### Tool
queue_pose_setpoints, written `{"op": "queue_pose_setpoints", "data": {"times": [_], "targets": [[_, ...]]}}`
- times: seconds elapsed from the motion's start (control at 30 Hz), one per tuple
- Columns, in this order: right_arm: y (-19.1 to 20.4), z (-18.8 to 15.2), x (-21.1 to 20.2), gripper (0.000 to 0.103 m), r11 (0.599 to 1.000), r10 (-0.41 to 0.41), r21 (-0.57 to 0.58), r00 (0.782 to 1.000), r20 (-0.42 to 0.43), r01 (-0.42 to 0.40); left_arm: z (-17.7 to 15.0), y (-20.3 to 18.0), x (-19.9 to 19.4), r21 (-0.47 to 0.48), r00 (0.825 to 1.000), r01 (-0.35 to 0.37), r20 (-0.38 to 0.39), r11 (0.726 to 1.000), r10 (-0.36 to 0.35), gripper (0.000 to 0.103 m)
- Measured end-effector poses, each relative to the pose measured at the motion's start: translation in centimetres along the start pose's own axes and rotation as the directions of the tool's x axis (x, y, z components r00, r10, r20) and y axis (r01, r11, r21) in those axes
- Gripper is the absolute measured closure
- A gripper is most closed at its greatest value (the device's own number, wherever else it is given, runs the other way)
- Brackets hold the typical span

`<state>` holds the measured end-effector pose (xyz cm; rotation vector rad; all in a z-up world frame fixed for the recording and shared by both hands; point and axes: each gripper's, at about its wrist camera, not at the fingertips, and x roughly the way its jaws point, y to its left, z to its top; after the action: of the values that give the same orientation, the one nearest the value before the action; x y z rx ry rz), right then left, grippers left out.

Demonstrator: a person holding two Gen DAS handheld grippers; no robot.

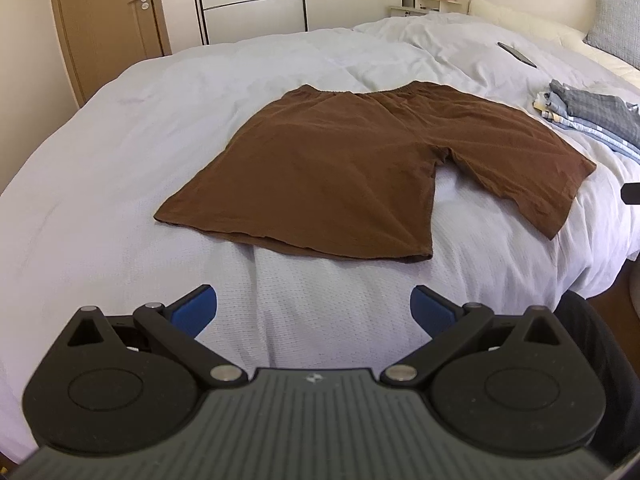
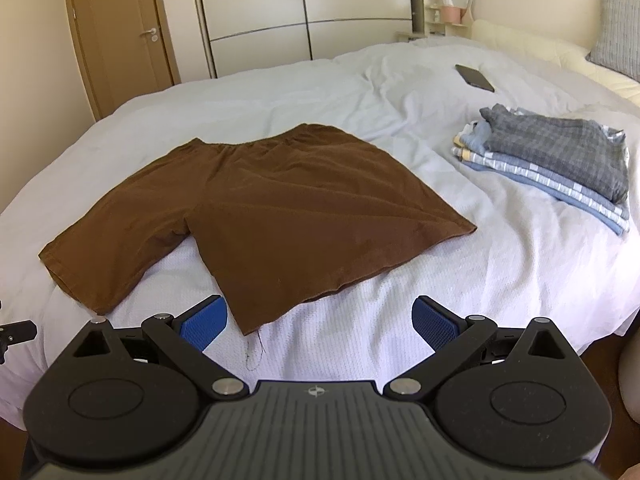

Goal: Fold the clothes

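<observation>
While spread flat, brown shorts (image 2: 256, 208) point hems toward tools.

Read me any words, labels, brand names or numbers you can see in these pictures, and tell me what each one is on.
No readable text in either view.
Left gripper: a small round emblem on its body, no letters.
Right gripper: the same emblem, no letters.
Brown shorts: no label or print showing.
Pile of folded clothes: checks and stripes only.
Phone: dark screen.
Items on the far shelf: too small to read.
</observation>
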<state>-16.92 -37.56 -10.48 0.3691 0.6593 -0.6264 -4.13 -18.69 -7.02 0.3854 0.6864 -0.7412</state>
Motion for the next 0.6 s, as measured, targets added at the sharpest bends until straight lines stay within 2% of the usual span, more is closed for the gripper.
{"op": "queue_pose_setpoints", "data": {"times": [0.6], "targets": [[0.0, -0.5, 1.9, 0.002, 1.000, 0.010, 0.010, 0.999, -0.044, -0.010, 0.1, -0.4, 1.1, -0.001, 1.000, 0.009, -0.019, 1.000, -0.009, 0.001]]}}
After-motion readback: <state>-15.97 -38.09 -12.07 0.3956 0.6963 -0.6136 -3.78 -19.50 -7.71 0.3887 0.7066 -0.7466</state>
